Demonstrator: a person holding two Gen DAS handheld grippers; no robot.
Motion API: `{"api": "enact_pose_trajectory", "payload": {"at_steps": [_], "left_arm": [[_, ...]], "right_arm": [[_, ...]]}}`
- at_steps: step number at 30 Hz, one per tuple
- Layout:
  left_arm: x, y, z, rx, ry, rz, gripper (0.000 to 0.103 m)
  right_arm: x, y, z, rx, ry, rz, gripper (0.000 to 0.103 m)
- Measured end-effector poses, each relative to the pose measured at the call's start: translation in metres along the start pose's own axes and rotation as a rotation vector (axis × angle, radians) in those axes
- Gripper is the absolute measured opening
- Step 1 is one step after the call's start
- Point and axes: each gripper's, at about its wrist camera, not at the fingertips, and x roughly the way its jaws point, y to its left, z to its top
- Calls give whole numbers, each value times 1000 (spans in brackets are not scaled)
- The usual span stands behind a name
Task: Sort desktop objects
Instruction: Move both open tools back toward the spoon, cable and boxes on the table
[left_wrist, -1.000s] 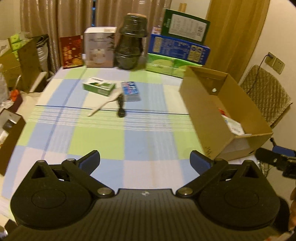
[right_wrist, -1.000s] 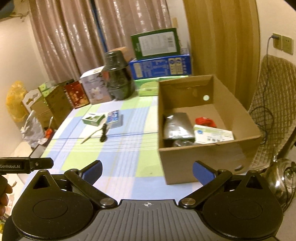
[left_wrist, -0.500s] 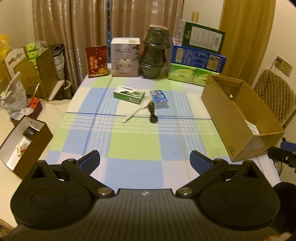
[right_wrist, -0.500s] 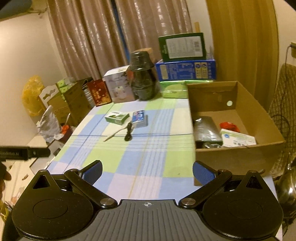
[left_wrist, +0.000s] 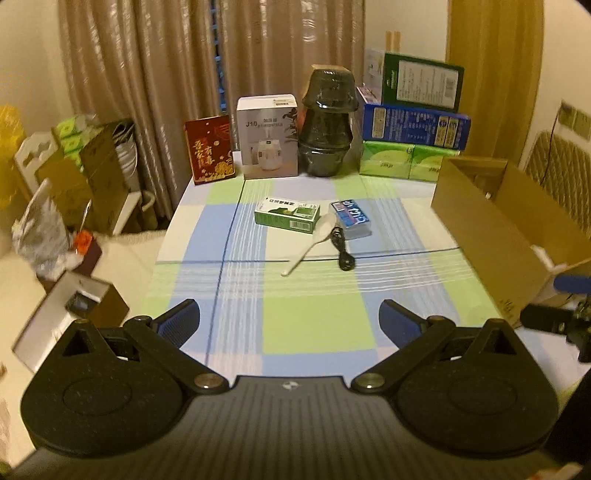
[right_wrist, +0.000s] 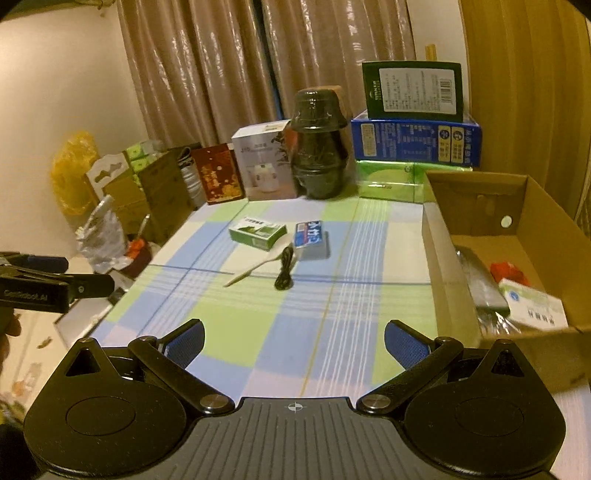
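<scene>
A green and white box (left_wrist: 287, 215) (right_wrist: 257, 231), a blue packet (left_wrist: 350, 218) (right_wrist: 311, 240), a white spoon (left_wrist: 311, 242) (right_wrist: 258, 266) and a coiled black cable (left_wrist: 341, 248) (right_wrist: 284, 273) lie together at the far middle of the checked tablecloth (left_wrist: 310, 325). An open cardboard box (left_wrist: 506, 229) (right_wrist: 524, 236) stands on the right; it holds a grey pouch (right_wrist: 480, 280), a red item (right_wrist: 511, 271) and a white carton (right_wrist: 535, 304). My left gripper (left_wrist: 289, 319) and right gripper (right_wrist: 294, 343) hover open over the near edge, both with nothing between the fingers.
Along the back stand a red card (left_wrist: 209, 149), a white appliance box (left_wrist: 267, 142), a dark stacked jar (left_wrist: 327, 127) and blue and green cartons (left_wrist: 413, 125). Boxes and bags (left_wrist: 66, 177) crowd the floor at left. A padded chair (left_wrist: 557, 173) is at right.
Both grippers have pulled back and risen, so the table and its objects look farther away and more of the room shows. Nothing on the table moved; both stayed open.
</scene>
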Motion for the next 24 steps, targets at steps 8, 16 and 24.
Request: {"api": "enact_pose_trajectory", "payload": {"at_steps": [8, 16, 24], "left_arm": [[67, 4, 6, 88, -8, -6, 101], [129, 17, 9, 72, -4, 18, 99], [176, 16, 7, 135, -29, -28, 95]], "right_arm": [[62, -2, 11, -17, -8, -29, 101], [122, -9, 15, -46, 13, -26, 89], [171, -12, 22, -98, 20, -8, 81]]}}
